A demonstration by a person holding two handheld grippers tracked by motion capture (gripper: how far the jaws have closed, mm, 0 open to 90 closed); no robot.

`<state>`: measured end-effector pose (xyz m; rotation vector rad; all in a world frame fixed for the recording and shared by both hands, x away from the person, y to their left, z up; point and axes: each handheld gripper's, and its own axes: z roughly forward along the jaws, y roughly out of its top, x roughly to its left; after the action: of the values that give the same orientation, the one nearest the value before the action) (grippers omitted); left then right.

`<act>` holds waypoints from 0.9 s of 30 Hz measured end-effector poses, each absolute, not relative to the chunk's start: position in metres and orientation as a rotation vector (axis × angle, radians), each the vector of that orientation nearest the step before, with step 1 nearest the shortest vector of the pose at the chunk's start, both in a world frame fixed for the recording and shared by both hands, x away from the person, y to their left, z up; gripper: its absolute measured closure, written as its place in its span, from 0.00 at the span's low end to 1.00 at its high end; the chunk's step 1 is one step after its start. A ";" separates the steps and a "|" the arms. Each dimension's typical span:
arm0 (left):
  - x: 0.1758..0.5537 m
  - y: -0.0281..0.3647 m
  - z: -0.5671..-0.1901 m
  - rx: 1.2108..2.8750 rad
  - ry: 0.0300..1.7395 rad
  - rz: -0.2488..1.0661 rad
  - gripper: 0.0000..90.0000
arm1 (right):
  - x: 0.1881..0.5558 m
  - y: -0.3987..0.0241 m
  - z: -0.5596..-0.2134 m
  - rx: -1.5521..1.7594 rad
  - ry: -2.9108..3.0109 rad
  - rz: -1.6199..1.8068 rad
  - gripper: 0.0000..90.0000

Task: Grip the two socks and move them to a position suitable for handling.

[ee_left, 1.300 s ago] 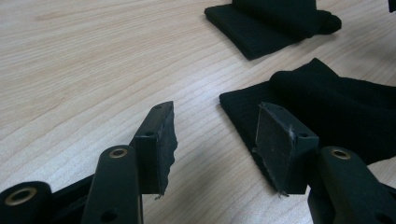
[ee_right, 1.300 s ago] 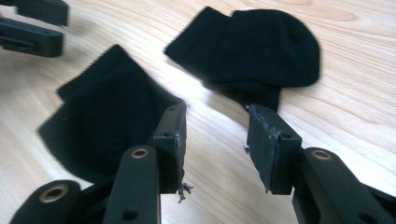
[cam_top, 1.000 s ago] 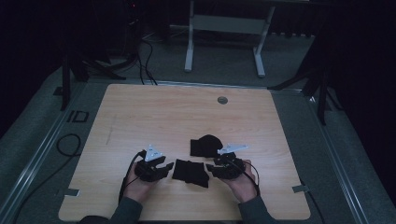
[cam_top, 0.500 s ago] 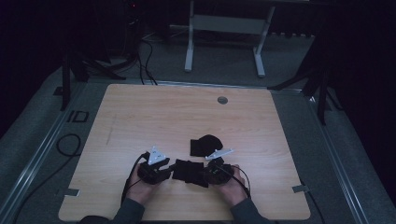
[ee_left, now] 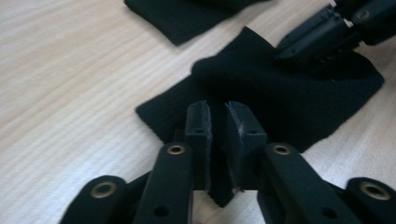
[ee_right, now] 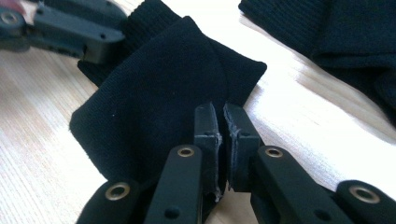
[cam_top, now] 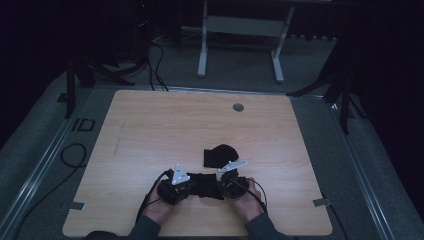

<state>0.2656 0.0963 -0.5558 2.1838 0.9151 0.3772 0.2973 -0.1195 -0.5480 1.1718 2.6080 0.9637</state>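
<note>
A black sock (cam_top: 205, 183) lies on the wooden table (cam_top: 150, 130) near its front edge, bunched into a fold between my two grippers. My left gripper (cam_top: 190, 184) is shut on one edge of it; the cloth (ee_left: 280, 107) shows between the jaws of that gripper (ee_left: 217, 122). From the opposite side my right gripper (cam_top: 220, 186) is shut on the other edge, its jaws (ee_right: 222, 122) pressed onto the sock (ee_right: 154, 93). A second black sock (cam_top: 219, 155) lies just beyond, untouched.
A round grommet hole (cam_top: 238, 107) sits near the table's far edge. Bare wood spreads left, right and behind the socks. A metal desk frame (cam_top: 240, 25) stands on the floor beyond, and a cable (cam_top: 72, 155) loops beside the table's left edge.
Both grippers have moved toward each other and slightly nearer the person, pushing the sock between them into a raised fold. The second sock has not moved.
</note>
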 end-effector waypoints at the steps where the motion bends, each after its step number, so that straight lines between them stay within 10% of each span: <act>1: 0.265 0.095 -0.557 2.201 0.914 0.382 0.94 | 0.297 -0.119 -0.548 1.167 2.606 0.962 0.94; 27: 0.267 0.094 -0.559 2.235 0.897 0.388 0.98 | 0.293 -0.154 -0.517 1.190 2.516 0.988 0.97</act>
<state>0.2666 0.0937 -0.5590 2.2352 0.8971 0.3878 0.2926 -0.1537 -0.5171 1.1898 2.5163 0.9880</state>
